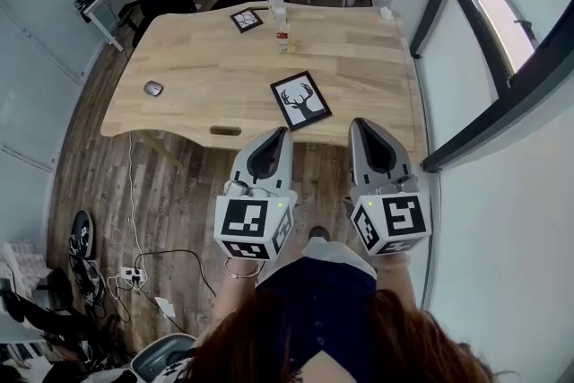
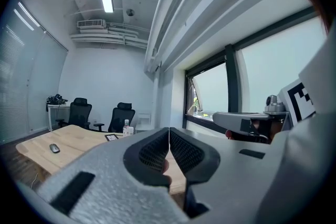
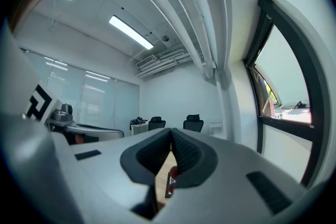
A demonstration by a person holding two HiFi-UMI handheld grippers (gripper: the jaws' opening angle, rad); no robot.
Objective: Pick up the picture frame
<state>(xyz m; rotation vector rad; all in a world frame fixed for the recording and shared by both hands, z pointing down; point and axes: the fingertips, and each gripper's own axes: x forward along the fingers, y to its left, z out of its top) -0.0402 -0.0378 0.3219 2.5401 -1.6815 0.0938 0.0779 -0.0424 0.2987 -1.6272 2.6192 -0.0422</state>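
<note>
Head view shows what I judge to be the approach step, with nothing gripped yet. At the left of the counter (image 1: 197, 58) lies a mouse (image 1: 153, 88), well apart from the work. The left tool (image 1: 280, 133) hangs just off the counter's near edge, its jaws pressed together on nothing. Just beyond its tip and slightly to the right, the picture frame (image 1: 300, 100), a black-edged deer print, lies flat near that edge, touched by neither tool. The right tool (image 1: 361, 123) hangs to the frame's right, jaws likewise pressed together and empty. In the right gripper view, a dark strip below the jaws is probably the frame's edge, though it is too small to be sure. The next move calls for spreading one tool's jaws and bringing them onto the frame's rim. A frame lying flat offers little to catch.
</note>
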